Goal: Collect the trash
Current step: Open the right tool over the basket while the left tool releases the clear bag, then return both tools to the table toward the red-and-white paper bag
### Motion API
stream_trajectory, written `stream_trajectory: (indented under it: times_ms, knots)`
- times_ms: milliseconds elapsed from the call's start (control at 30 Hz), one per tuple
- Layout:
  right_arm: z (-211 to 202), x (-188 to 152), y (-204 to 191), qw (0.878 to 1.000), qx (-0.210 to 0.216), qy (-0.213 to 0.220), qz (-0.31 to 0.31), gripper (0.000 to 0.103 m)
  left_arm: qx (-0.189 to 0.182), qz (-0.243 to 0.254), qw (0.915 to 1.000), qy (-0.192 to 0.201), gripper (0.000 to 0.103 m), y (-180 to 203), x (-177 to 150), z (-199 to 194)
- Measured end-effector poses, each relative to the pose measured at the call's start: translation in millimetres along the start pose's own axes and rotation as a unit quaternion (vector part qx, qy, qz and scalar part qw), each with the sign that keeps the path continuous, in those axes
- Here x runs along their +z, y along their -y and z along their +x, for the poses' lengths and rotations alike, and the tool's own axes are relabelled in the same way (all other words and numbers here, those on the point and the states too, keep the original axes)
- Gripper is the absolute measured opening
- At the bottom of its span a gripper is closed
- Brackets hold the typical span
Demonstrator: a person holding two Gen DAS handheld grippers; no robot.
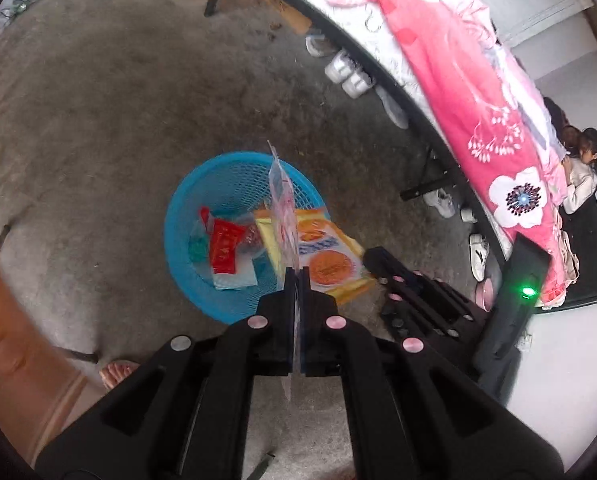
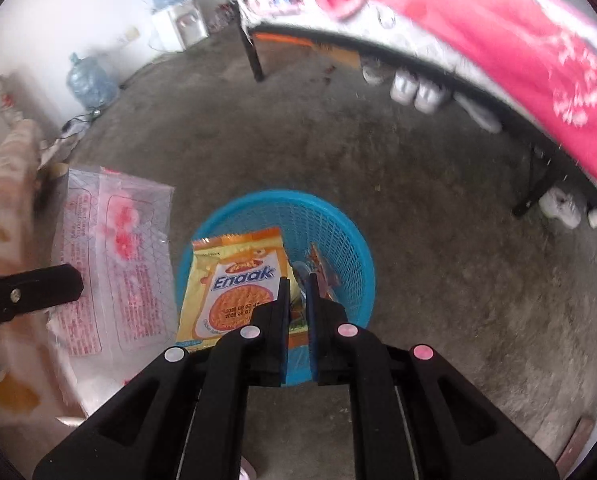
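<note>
Over the concrete floor, beside the bed with its pink quilt, both grippers hang above the blue basket, which already holds a red packet and a few other scraps. From largest risk to smallest, as I judge it: the basket is light mesh plastic standing loose on the floor, so a gripper dropping too low could knock its rim and tip it, spilling what is collected. Next, the clear wrapper, pinched edge-on in the closed left gripper, is a broad, limp film; in the right wrist view it hangs off to the left of the basket, not over it, so if let go there it would likely flutter down onto the floor. It may also cling to the pads when the jaws part. Then the yellow Enaak packet, which the right gripper seems to hold by one edge with its jaws nearly together: its body overhangs the near rim, so it could catch there and slide outside instead of in. Whether the pads truly press it I cannot tell for sure, since the packet lies mostly to one side of them. A weak pinch could drop it early. Smallest of all, the two grippers are close together over the same opening and could bump, and the shoes under the bed are well apart from all this, so no hazard
</note>
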State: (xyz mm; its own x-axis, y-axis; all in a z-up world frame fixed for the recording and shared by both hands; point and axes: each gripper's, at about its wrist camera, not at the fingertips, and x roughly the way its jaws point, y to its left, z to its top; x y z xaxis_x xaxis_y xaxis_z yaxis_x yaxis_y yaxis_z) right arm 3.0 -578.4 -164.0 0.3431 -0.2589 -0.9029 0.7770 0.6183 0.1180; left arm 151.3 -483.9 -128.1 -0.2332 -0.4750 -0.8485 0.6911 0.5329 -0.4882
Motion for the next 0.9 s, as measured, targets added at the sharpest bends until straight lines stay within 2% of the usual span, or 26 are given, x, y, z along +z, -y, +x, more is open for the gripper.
stream_trajectory:
  times_ms: [33,67,100,133,267,333,433,567,700,800,900]
  knots:
    - [18,2,6,1.000,-0.003,-0.013,0.008,0.013,0.003,-0.006,1.0000,-0.007,0.020,-2,4,10]
    - [31,2,9,1.000,-0.009,-0.025,0.015,0.016,0.009,-0.013,0.9998,-0.008,0.029,-3,8,17]
    - [41,4,11,0.999,-0.014,-0.034,0.019,0.026,0.019,-0.021,0.9996,-0.005,0.038,-5,10,23]
    - [51,4,15,0.998,-0.021,-0.043,0.027,0.036,0.020,-0.023,0.9995,-0.003,0.040,-5,12,27]
    - [53,-5,21,0.998,-0.020,-0.045,0.045,0.042,0.016,-0.029,0.9994,0.005,0.048,-11,12,25]
    - [43,-10,22,0.998,-0.020,-0.037,0.040,0.047,0.017,-0.024,0.9995,0.013,0.050,-10,10,17]
    - [25,-16,21,0.999,-0.016,-0.026,0.035,0.049,0.018,-0.022,0.9990,0.033,0.053,-8,7,0]
    - [-14,-17,14,0.999,0.006,-0.008,0.036,0.052,0.010,-0.019,0.9976,0.066,0.055,-4,-11,-43]
    - [-67,-20,-4,0.999,0.043,0.025,0.012,0.062,0.005,-0.004,0.9944,0.106,0.063,0,-38,-96]
    - [-102,-22,-23,0.996,0.069,0.045,-0.018,0.067,0.014,0.009,0.9896,0.143,0.065,0,-68,-142]
    - [-138,-24,-50,0.992,0.102,0.061,-0.052,0.068,0.026,0.016,0.9814,0.189,0.067,-4,-104,-191]
